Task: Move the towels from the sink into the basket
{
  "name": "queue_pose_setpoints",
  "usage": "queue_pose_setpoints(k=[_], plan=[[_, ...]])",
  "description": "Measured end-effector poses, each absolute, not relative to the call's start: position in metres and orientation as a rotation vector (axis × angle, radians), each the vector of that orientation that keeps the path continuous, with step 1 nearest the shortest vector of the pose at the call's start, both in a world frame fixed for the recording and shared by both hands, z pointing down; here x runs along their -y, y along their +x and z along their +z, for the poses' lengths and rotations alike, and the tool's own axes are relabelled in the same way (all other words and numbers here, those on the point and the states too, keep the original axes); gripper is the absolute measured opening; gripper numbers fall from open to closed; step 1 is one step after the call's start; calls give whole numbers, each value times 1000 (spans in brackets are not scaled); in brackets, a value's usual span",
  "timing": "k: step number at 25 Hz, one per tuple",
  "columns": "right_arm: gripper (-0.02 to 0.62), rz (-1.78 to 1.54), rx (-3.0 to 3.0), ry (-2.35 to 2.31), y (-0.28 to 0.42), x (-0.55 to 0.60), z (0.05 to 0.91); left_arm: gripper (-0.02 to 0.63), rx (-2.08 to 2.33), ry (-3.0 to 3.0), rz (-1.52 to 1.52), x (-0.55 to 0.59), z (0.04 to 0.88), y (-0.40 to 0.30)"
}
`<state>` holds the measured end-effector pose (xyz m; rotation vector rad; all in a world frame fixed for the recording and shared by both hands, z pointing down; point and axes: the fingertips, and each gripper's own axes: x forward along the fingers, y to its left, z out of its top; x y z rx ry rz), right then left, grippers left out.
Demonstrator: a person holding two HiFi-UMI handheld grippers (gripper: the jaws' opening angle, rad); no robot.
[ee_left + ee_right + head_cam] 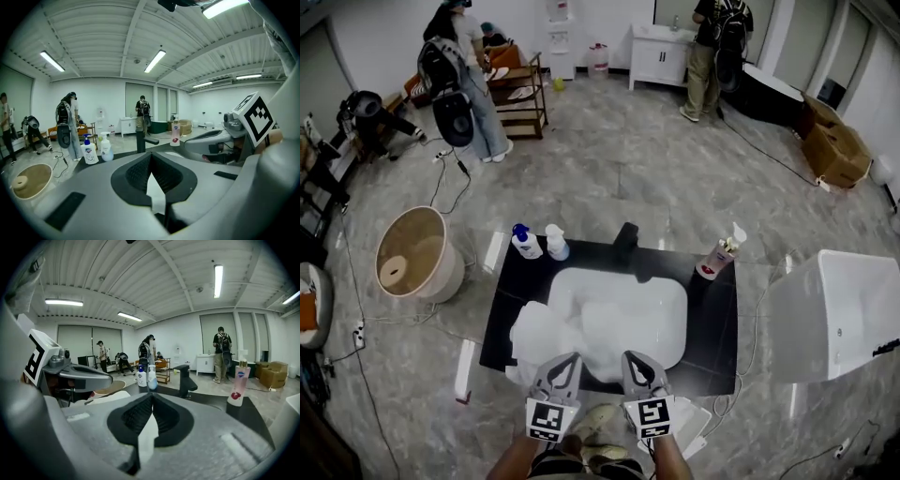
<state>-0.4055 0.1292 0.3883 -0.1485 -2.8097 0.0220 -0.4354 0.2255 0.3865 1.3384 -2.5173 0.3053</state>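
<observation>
The basket (448, 272) stands on the floor at mid-left of the head view, well apart from the sink (670, 281). The towels (572, 323) lie heaped in the sink at centre, spilling over its lower-left edge. At bottom centre the left gripper (566, 358) and the right gripper (635, 356) sit side by side, tips at the sink's near edge. Both pairs of jaws are closed tip to tip, gripping nothing. The towels lie just beyond and below them.

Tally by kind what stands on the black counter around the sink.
Bottles: 3 (blue-capped, pale blue, pink)
Faucet: 1
Total: 4
</observation>
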Motion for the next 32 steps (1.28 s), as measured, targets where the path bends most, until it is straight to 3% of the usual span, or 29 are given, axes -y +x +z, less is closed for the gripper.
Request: queue_pose_setpoints(k=[7,8,10,15,18,22,32], plan=[[17,73,2715,-262,-445,-142,443,8,2499,1250,284,-240,429,-463],[97,89,2690,-283,-450,-144,452,9,2498,1244,281,-241,433,-466],[160,105,2633,-311,-458,-148,471,8,2494,1232,276,-244,442,-470],[387,142,2496,-411,-474,-159,515,9,2483,1202,265,-253,456,-476],[457,144,2406,-435,-482,-160,546,8,2480,1193,257,-254,461,-479],[486,133,2304,-411,-492,-153,580,8,2475,1192,267,-253,469,-481],[486,122,2029,-473,-495,-162,628,8,2462,1153,264,-251,483,-489]])
